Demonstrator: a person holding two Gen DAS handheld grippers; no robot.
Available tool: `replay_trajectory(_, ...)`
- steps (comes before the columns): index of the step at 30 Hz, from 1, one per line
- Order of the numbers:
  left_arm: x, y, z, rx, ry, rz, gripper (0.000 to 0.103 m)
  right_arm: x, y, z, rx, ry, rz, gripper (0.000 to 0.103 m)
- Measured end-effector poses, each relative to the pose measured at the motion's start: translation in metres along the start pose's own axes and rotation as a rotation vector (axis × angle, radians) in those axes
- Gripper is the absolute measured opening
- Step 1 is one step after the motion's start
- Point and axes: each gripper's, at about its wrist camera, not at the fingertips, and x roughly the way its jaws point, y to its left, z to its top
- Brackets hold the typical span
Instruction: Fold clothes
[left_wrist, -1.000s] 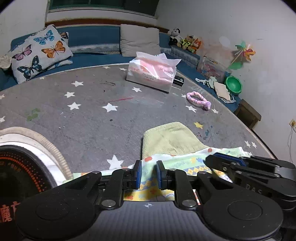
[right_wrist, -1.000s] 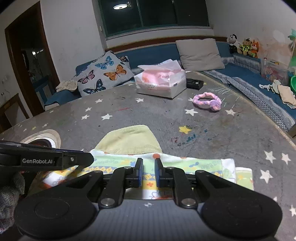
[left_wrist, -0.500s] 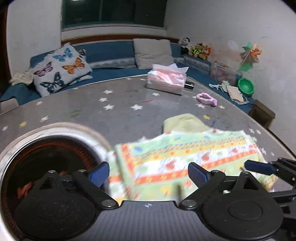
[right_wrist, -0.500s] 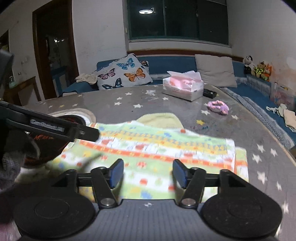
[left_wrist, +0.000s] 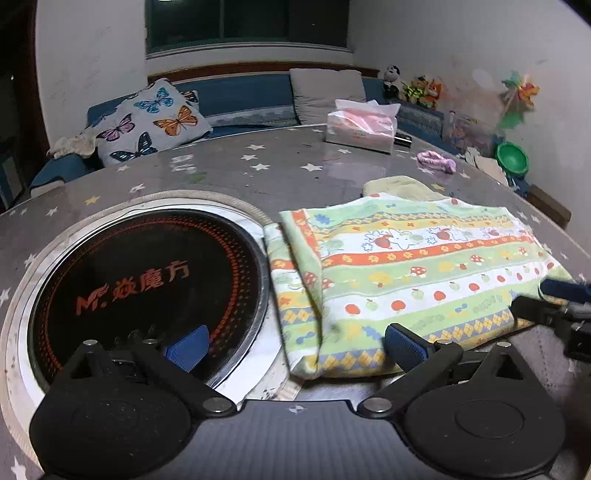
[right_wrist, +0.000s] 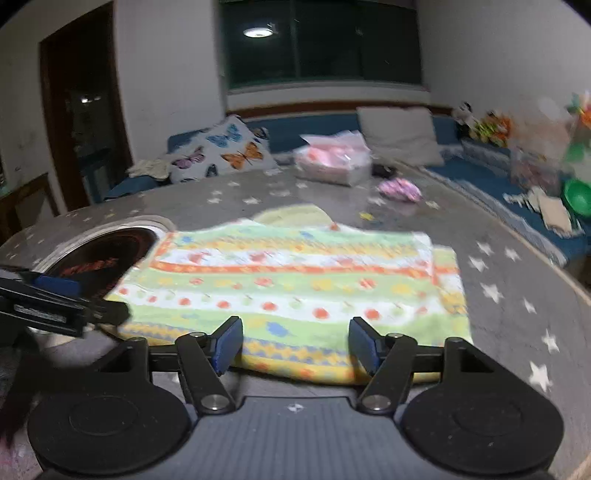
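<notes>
My left claw is spreading to its widest and my right claw is spreading too, nothing pinched in either. I judge a fold just laid: the striped, fruit-printed cotton garment lies flat on the grey star-patterned bench, its left edge just beside the round black inset cooktop. Open bench lies beyond; the pink tissue pack sits well apart.

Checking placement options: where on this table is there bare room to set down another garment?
Bare tabletop runs between the inset cooktop and the tissue pack. Another strip lies right of the folded garment. The near edge is crowded by both grippers.
</notes>
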Motion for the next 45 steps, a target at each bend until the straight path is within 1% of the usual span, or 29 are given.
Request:
replay_trajectory(1,-0.002,0.001,-0.001,-0.008,-0.001,0.0,0.103,0.001,-0.003,-0.002,0.007,0.009,-0.003,0.07)
replay_trajectory(3,-0.007,0.003,-0.005,-0.015,-0.005,0.001,0.103,-0.002,-0.005,-0.005,0.01,0.002,-0.002,0.074)
replay_trajectory(4,-0.009,0.004,-0.007,-0.018,-0.007,0.004,0.103,-0.005,-0.006,-0.005,0.01,-0.004,-0.003,0.081)
replay_trajectory(5,-0.011,0.004,-0.008,-0.022,-0.008,0.005,0.103,-0.009,-0.006,-0.005,0.014,-0.019,-0.009,0.084)
replay_trajectory(8,-0.018,0.006,-0.013,-0.039,-0.01,0.003,0.103,-0.015,-0.01,-0.001,0.013,-0.054,-0.018,0.085)
replay_trajectory(13,-0.026,0.006,-0.018,-0.053,-0.019,0.001,0.103,-0.003,-0.031,0.006,0.074,-0.034,-0.024,0.086)
replay_trajectory(15,-0.029,0.007,-0.02,-0.056,-0.023,0.0,0.103,0.002,-0.04,0.003,0.116,-0.017,-0.003,0.086)
replay_trajectory(18,-0.034,0.008,-0.021,-0.057,-0.032,0.003,0.103,-0.002,-0.039,-0.001,0.123,-0.023,-0.003,0.086)
replay_trajectory(21,-0.038,0.008,-0.022,-0.061,-0.04,0.004,0.103,-0.01,-0.034,-0.003,0.123,-0.035,-0.001,0.091)
replay_trajectory(25,-0.04,0.008,-0.025,-0.063,-0.041,0.003,0.103,-0.018,-0.026,-0.005,0.11,-0.053,-0.021,0.099)
replay_trajectory(27,-0.041,0.007,-0.026,-0.062,-0.036,0.002,0.103,-0.022,-0.023,-0.007,0.106,-0.059,-0.029,0.1)
replay_trajectory(29,-0.041,0.006,-0.029,-0.061,-0.029,0.002,0.103,-0.024,-0.02,-0.008,0.105,-0.058,-0.035,0.103)
replay_trajectory(33,-0.044,0.004,-0.033,-0.061,-0.022,-0.003,0.103,-0.028,-0.016,-0.011,0.104,-0.053,-0.051,0.103)
replay_trajectory(45,-0.05,-0.003,-0.042,-0.051,-0.006,-0.006,0.103,-0.038,0.0,-0.025,0.099,-0.038,-0.026,0.103)
